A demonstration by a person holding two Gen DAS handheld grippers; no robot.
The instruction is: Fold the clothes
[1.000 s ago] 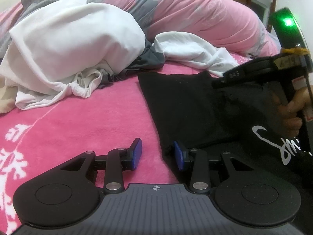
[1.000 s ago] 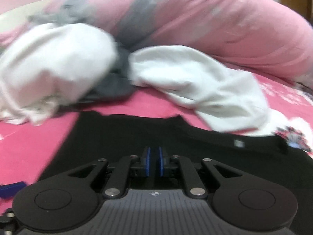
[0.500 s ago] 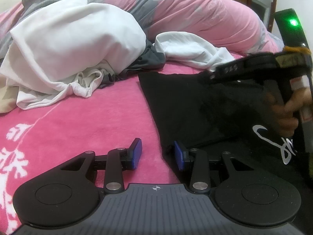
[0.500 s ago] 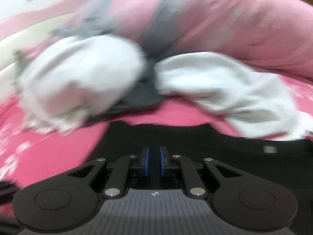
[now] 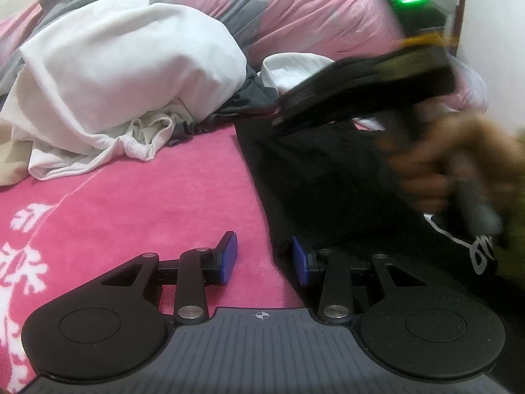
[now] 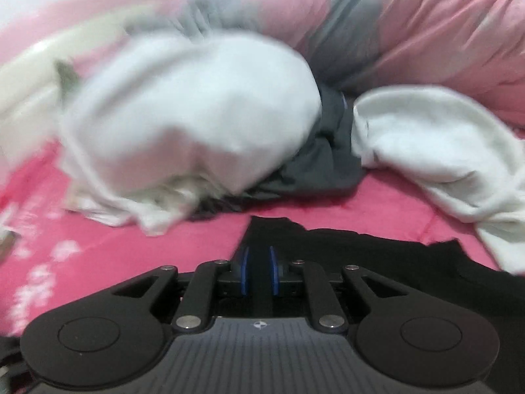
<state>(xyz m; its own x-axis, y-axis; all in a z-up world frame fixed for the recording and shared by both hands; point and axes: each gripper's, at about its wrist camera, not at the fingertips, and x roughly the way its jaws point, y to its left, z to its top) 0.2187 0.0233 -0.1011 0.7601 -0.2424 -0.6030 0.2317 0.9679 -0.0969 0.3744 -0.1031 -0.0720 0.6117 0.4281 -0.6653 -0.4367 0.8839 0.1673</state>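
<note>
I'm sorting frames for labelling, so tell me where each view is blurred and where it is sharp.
Left wrist view: its own left claw and the white pile are sharp; the right claw and the hand holding it are smeared by motion. Right wrist view: its own claw body is crisp, the white heap is streaked, and the black garment is soft at its edges. Both views bow at the rim.

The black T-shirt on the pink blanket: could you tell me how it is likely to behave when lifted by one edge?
The black T-shirt lies flat and thin, so it will probably drape limply. Where the right gripper pinches it, the cloth peaks, suggesting it is light. The fuzzy pink blanket may drag it slightly.
</note>
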